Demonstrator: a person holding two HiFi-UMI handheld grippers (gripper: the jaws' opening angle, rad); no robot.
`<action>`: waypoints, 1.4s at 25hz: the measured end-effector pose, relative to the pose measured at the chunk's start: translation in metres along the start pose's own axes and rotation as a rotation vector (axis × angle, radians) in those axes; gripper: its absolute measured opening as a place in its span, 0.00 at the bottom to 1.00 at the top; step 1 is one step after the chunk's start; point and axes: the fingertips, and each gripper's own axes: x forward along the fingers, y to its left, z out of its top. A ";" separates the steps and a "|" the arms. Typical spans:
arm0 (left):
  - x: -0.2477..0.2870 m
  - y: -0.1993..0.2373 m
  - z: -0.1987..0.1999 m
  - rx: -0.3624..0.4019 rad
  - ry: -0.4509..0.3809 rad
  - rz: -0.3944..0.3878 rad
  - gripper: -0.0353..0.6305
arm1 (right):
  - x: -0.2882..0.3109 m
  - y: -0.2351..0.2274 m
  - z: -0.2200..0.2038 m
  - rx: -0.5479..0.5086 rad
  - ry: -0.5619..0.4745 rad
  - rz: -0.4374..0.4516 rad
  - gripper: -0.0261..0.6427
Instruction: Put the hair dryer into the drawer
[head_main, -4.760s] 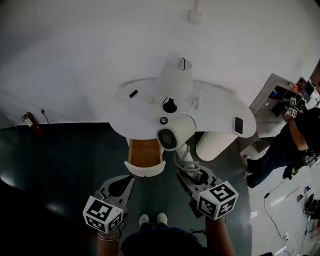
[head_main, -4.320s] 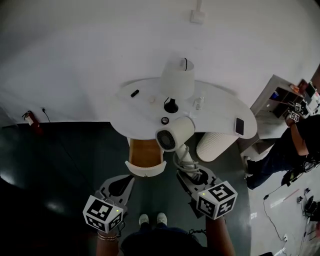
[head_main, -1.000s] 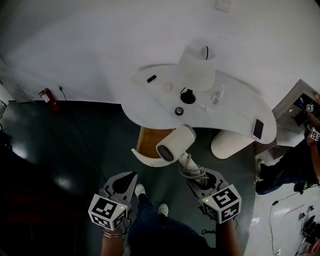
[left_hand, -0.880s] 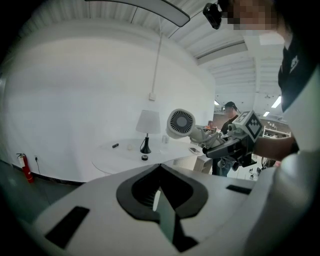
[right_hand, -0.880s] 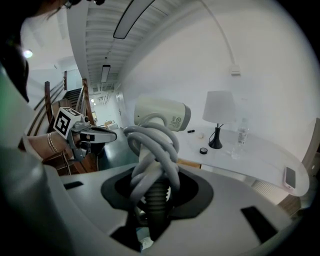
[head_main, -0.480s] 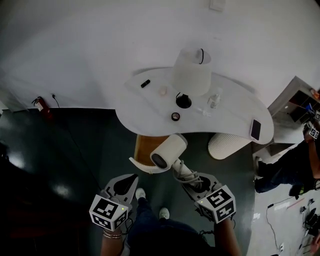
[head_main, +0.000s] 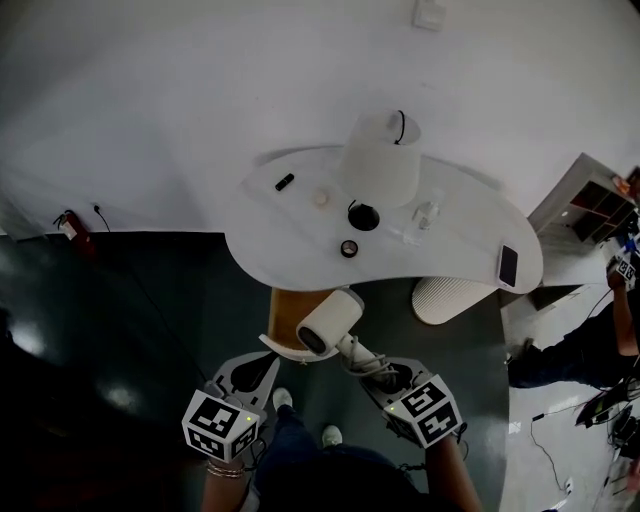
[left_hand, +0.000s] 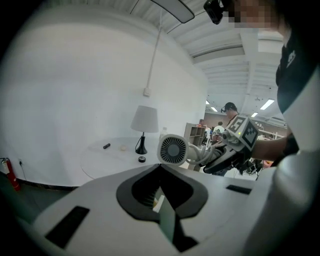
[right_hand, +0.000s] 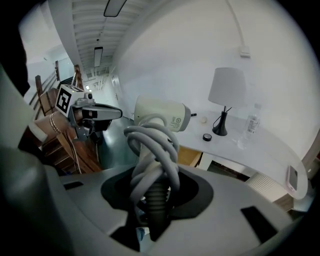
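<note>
The white hair dryer (head_main: 328, 322) has its grey cord wound round the handle. My right gripper (head_main: 372, 372) is shut on that handle and holds the dryer (right_hand: 160, 116) tilted, nozzle end toward me. It hangs just over the front of the open wooden drawer (head_main: 283, 303) under the white table (head_main: 455, 255). My left gripper (head_main: 268, 358) is shut on nothing, low and left of the drawer front. In the left gripper view the dryer's grille (left_hand: 173, 149) faces the camera above the shut jaws (left_hand: 162, 205).
On the table stand a white lamp (head_main: 380, 160), a clear bottle (head_main: 428, 212), a phone (head_main: 506, 265), a small round lid (head_main: 348, 248) and a black stick (head_main: 284, 181). A ribbed white cylinder (head_main: 455, 297) sits under the table's right side. Another person (head_main: 600, 330) is by a shelf (head_main: 590, 195).
The right gripper has carried the dryer down and to the left, from the drawer's right side to over its front. The left gripper has drifted slightly. Neither grip has changed.
</note>
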 end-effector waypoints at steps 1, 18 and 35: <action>0.002 0.002 0.000 0.001 0.004 -0.010 0.08 | 0.003 0.002 0.001 0.005 0.008 0.004 0.27; 0.021 0.060 -0.005 0.019 0.074 -0.144 0.08 | 0.049 0.016 -0.001 0.092 0.173 -0.011 0.27; 0.028 0.115 -0.026 -0.001 0.130 -0.238 0.08 | 0.107 0.037 -0.008 0.152 0.376 -0.006 0.27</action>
